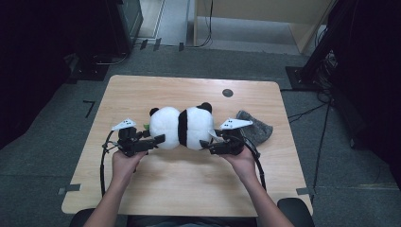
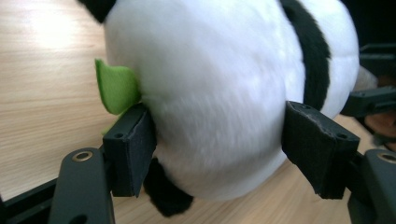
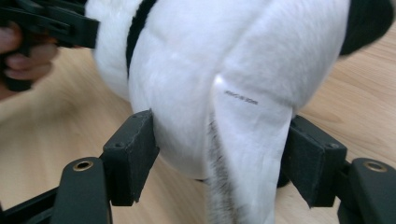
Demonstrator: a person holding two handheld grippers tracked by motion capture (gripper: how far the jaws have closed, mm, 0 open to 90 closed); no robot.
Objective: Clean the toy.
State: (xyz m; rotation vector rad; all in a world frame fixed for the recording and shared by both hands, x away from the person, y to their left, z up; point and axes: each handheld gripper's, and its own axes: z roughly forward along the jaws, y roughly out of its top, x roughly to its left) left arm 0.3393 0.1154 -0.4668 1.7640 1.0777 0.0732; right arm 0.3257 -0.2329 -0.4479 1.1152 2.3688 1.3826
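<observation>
Pale wood tabletop [image 1: 189, 184] fills the middle of the high view, dark carpet around it. At its centre lies our plush panda [image 1: 182, 126], with a grey cloth [image 1: 257, 125] just right of it. We bring the left gripper [image 1: 158, 139] against the panda's left end and the right gripper [image 1: 205, 143] against its right end. Both sets of jaws stand around the fur, pads touching it; whether they truly squeeze we cannot tell. We judge the panda is bracketed, not yet lifted: it rests on the table.
</observation>
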